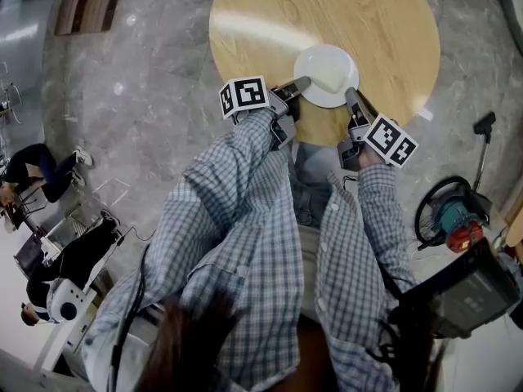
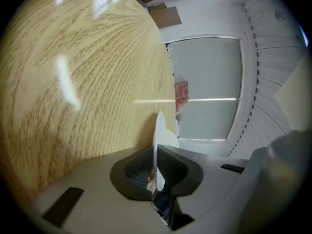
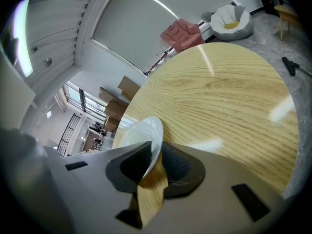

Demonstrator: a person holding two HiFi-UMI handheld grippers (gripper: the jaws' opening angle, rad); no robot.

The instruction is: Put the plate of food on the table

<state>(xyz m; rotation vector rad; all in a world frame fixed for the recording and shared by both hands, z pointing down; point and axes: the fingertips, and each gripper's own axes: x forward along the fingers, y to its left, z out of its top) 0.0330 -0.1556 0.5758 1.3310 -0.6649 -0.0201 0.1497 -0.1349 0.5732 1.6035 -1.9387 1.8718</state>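
A white plate (image 1: pixel 328 70) lies low over the near edge of the round wooden table (image 1: pixel 270 15); I see no food on it. My left gripper (image 1: pixel 299 85) holds the plate's left rim and my right gripper (image 1: pixel 352 98) its right rim. In the left gripper view the plate (image 2: pixel 159 130) stands edge-on, pinched between the dark pads of the left gripper (image 2: pixel 157 168), with the table (image 2: pixel 73 82) beside it. In the right gripper view the plate's rim (image 3: pixel 140 132) runs between the pads of the right gripper (image 3: pixel 152 164), above the table (image 3: pixel 229 101).
Marble floor surrounds the table. A teal and red machine with a hose (image 1: pixel 451 216) and a black floor tool (image 1: pixel 485 123) stand at the right. People sit at desks at the left (image 1: pixel 37 174). A pink chair (image 3: pixel 181 33) and a white beanbag (image 3: pixel 233 17) lie beyond the table.
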